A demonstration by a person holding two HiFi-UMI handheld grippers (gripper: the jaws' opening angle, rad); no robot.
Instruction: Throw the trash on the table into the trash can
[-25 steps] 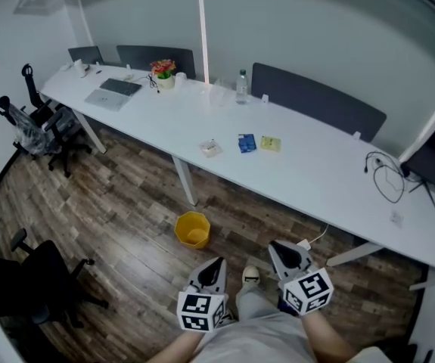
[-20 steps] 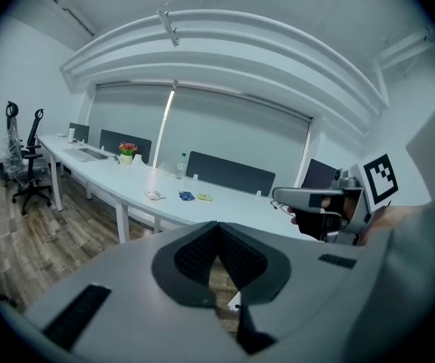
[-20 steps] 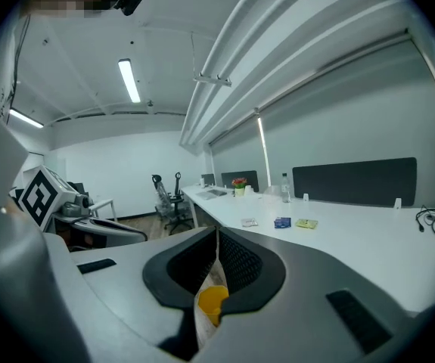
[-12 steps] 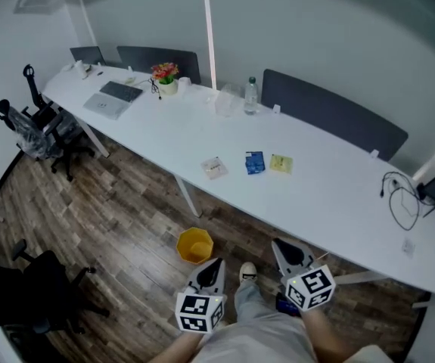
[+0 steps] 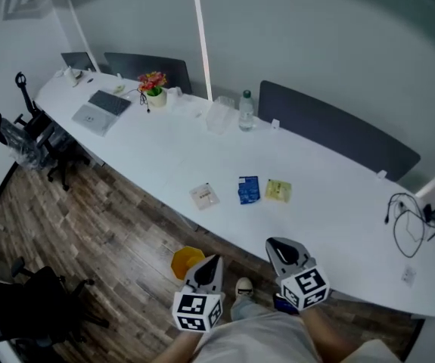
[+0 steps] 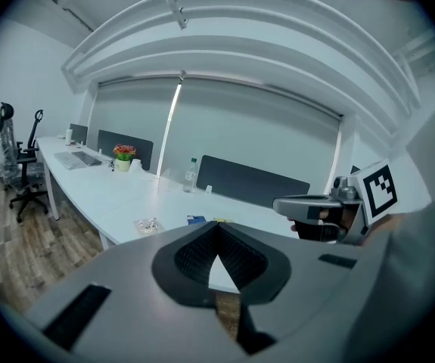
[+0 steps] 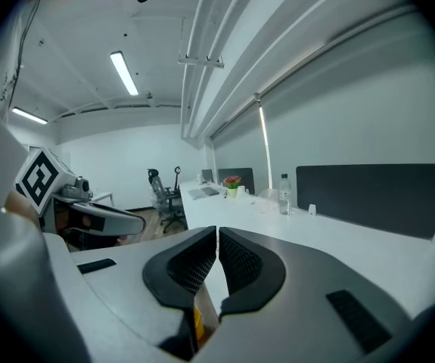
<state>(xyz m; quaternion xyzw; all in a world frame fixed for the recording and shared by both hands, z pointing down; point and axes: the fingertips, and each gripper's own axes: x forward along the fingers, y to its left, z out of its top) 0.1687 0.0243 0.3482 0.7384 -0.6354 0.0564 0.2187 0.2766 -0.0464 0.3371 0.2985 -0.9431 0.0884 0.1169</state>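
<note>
While its jaws and right gripper's [image 5: 278,246] are closed, left gripper [image 5: 212,262] half-hides trash can [image 5: 183,263].

Even, cool light is being cast by a ceiling tube [image 7: 124,72] at eleven o'clock in the right gripper view and a vertical light strip [image 5: 202,36] at twelve o'clock in the head view. The table [image 5: 330,195] is being bowed by lens distortion; gripper-view corners are being blacked out.

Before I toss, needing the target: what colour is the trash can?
The trash can is yellow; head view shows it best.
</note>
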